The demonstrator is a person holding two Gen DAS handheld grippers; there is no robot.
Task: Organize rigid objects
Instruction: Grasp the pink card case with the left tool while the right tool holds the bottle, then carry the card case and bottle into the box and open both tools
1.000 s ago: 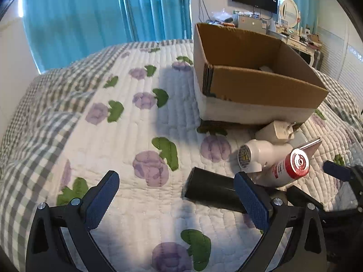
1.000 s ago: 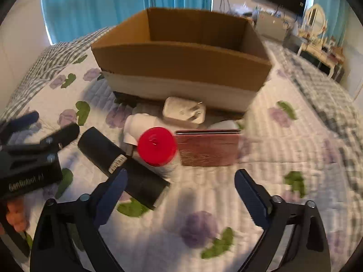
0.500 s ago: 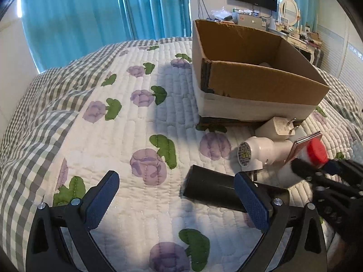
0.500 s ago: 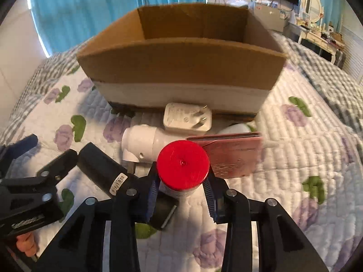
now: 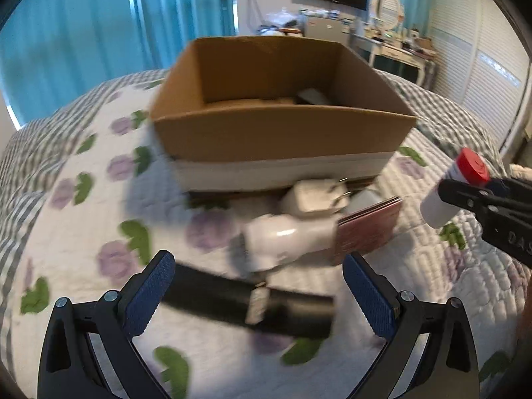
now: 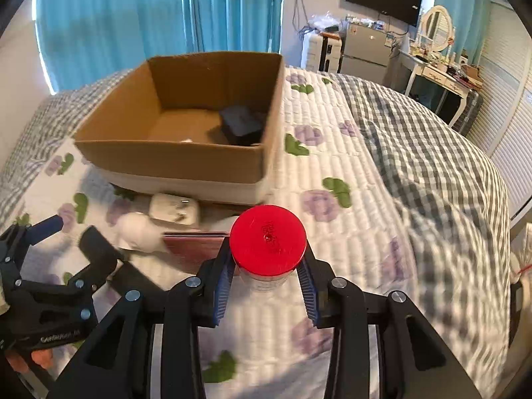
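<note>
While the left gripper (image 5: 256,294) hangs over the bed (image 5: 83,232) with its fingers (image 5: 148,296) wide apart and nothing between them, a black tube (image 5: 232,299) lies on the quilt just under them, blurred. Next along, a white rounded bottle (image 5: 282,237) lies on its side, touching a dark red flat case (image 5: 369,229), and a white plug adapter (image 5: 312,196) sits behind both, against the foot of the cardboard box (image 6: 173,159). That box stands open at the top; a dark object (image 6: 242,124) rests in its far right corner.

Further right, the right gripper (image 6: 266,281) is clamped on a red-capped bottle (image 6: 267,239), which is held clear of the quilt, near the box's right front corner but not yet over it. The fingers grip the clear body just below the cap.

The main risk, as I judge it, is slip: the body looks smooth and round, the hold sits high, and a quick swing could let the bottle rotate or drop short of the box. A low carry could knock the cap against the box's near wall and shift the box on the soft bed. The left gripper, reaching for the tube, could also nudge the white bottle and case.
</note>
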